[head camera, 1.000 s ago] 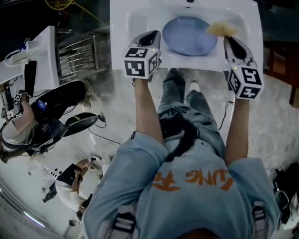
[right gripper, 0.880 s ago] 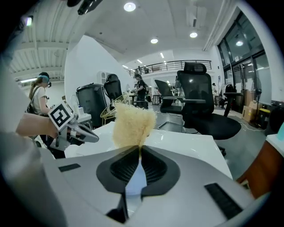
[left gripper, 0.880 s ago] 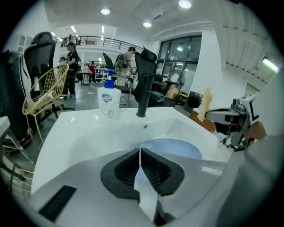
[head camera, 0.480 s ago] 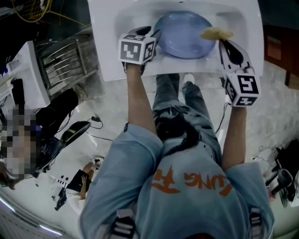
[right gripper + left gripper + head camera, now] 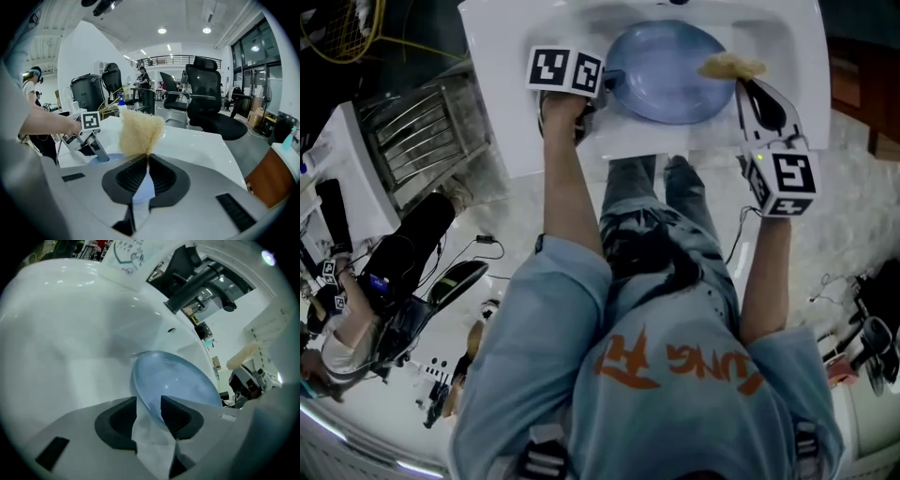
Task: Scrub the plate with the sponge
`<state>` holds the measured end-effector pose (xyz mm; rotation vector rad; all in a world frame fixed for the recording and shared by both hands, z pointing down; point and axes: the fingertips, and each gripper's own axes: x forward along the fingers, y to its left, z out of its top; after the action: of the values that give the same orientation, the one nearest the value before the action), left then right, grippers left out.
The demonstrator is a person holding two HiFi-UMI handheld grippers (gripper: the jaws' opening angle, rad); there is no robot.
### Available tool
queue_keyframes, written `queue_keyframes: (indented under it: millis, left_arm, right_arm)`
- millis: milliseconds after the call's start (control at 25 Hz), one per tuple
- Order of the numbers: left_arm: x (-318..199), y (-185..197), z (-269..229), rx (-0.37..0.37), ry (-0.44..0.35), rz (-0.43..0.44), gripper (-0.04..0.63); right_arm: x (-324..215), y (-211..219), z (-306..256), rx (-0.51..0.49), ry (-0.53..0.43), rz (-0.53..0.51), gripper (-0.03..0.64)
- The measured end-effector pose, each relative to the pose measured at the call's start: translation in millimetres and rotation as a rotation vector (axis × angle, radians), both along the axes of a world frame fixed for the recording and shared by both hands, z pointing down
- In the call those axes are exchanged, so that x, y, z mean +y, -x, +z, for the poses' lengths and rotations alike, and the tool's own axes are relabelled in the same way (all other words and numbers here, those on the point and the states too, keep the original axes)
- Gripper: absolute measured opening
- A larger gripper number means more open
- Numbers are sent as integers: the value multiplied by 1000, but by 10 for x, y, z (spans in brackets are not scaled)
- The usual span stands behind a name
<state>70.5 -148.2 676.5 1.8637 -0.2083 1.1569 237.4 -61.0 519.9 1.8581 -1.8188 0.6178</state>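
A pale blue plate (image 5: 664, 70) lies tilted in a white sink (image 5: 516, 112). My left gripper (image 5: 605, 80) reaches down to the plate's left edge. In the left gripper view its jaws have just been opening, and the left gripper (image 5: 148, 401) now stands open with the plate (image 5: 173, 380) rim in the gap between the pads. My right gripper (image 5: 742, 86) hovers at the plate's right side, shut on a yellow sponge (image 5: 731, 66). In the right gripper view the sponge (image 5: 139, 131) sticks up from the shut right gripper (image 5: 147, 158), with the left gripper (image 5: 101, 157) beyond it.
A dark tap (image 5: 201, 284) stands at the back of the basin. A wire dish rack (image 5: 427, 117) sits left of the sink. A person (image 5: 356, 281) crouches on the floor at far left among cables. Office chairs (image 5: 206, 93) stand beyond the counter.
My left gripper has dropped and tipped down onto the plate's left rim, and its jaws have opened around it. The right gripper with the sponge has sunk slightly.
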Motion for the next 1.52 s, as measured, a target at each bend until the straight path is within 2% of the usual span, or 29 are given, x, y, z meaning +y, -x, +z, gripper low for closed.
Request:
queue_keyframes:
  millis: [240, 360, 440, 600, 720, 800, 1000, 1160, 1360, 1520]
  left_arm:
    - [128, -89, 83, -10, 192, 2, 137]
    - [164, -127, 106, -11, 262, -44, 105]
    - [149, -128, 114, -7, 292, -90, 94]
    - [19, -57, 131, -23, 302, -153, 79]
    - [23, -10, 129, -57, 287, -198, 68]
    - [24, -5, 70, -52, 265, -237, 61]
    - [-44, -74, -271, 52, 201, -354, 18]
    - [84, -72, -423, 39, 145, -391, 18]
    - [174, -242, -704, 87, 48, -412, 20]
    - [288, -441, -943, 147, -4, -384, 25]
  right_arm:
    - [43, -55, -15, 1, 11, 6, 18]
    - [79, -97, -14, 3, 19, 9, 18]
    - [92, -113, -6, 4, 17, 11, 18]
    - [10, -74, -21, 11, 10, 0, 18]
    - [12, -121, -61, 12, -2, -9, 18]
    - [17, -170, -129, 13, -22, -14, 18]
    - [26, -296, -356, 17, -86, -22, 18]
    - [144, -396, -556, 18, -114, -11, 18]
    - [256, -668, -762, 29, -174, 40, 18]
    - [368, -845, -887, 27, -198, 92, 18]
